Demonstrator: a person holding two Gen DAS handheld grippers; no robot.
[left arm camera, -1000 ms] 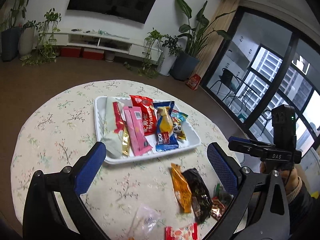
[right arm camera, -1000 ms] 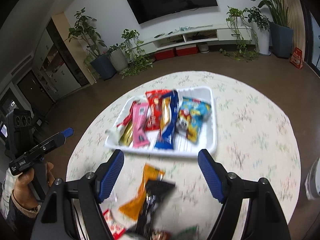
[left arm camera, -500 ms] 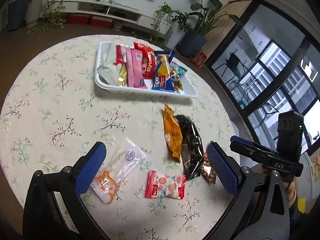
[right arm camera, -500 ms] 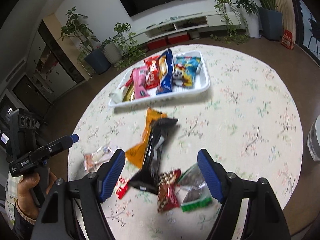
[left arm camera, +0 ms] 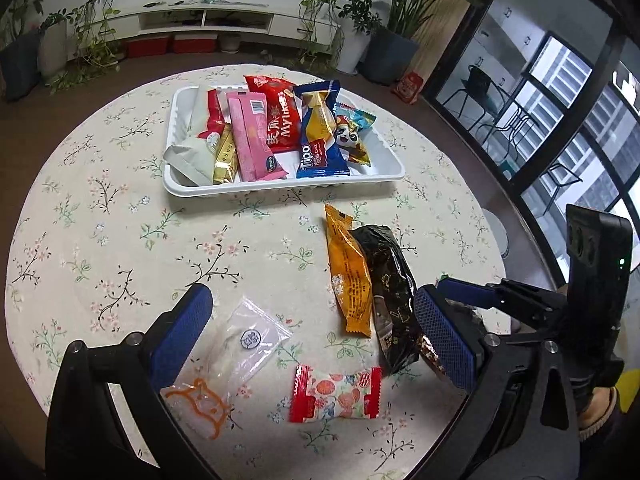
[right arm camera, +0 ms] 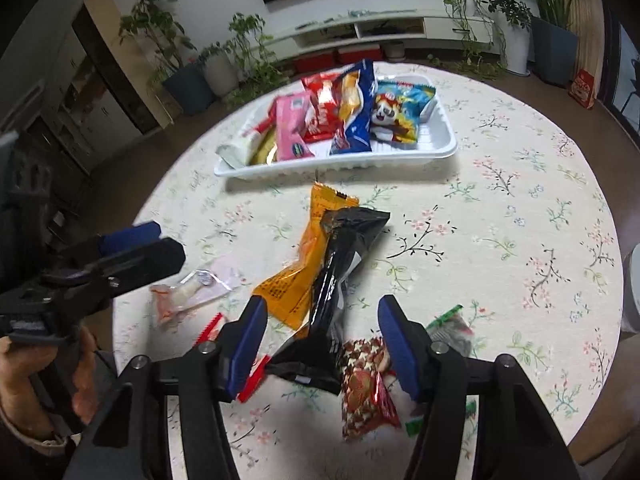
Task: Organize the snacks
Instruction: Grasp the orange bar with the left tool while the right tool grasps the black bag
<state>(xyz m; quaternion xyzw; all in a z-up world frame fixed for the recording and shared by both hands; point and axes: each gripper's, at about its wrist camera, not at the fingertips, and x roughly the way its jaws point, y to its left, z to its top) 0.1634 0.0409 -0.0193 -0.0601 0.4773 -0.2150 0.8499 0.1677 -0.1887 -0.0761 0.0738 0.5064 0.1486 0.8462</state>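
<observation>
A white tray (left arm camera: 384, 178) (right arm camera: 400, 158) at the table's far side holds several snack packs. Loose on the flowered cloth lie an orange pack (left arm camera: 347, 272) (right arm camera: 298, 276), a black pack (left arm camera: 390, 288) (right arm camera: 336, 296), a red-ended candy pack (left arm camera: 335, 394), a clear bag (left arm camera: 236, 344) (right arm camera: 192, 292) and a red-gold pack (right arm camera: 366, 390). My left gripper (left arm camera: 312, 334) is open above the candy pack and clear bag. My right gripper (right arm camera: 322, 338) is open, low over the black pack's near end.
A green-edged clear packet (right arm camera: 450, 330) lies right of the right gripper. The round table's edge (right arm camera: 600, 412) is close on the near right. Potted plants (left arm camera: 394, 36) and a TV shelf (left arm camera: 208, 24) stand beyond the table.
Both grippers have drawn back from the tray toward the near side and come down over the loose packs. Both stay open.
</observation>
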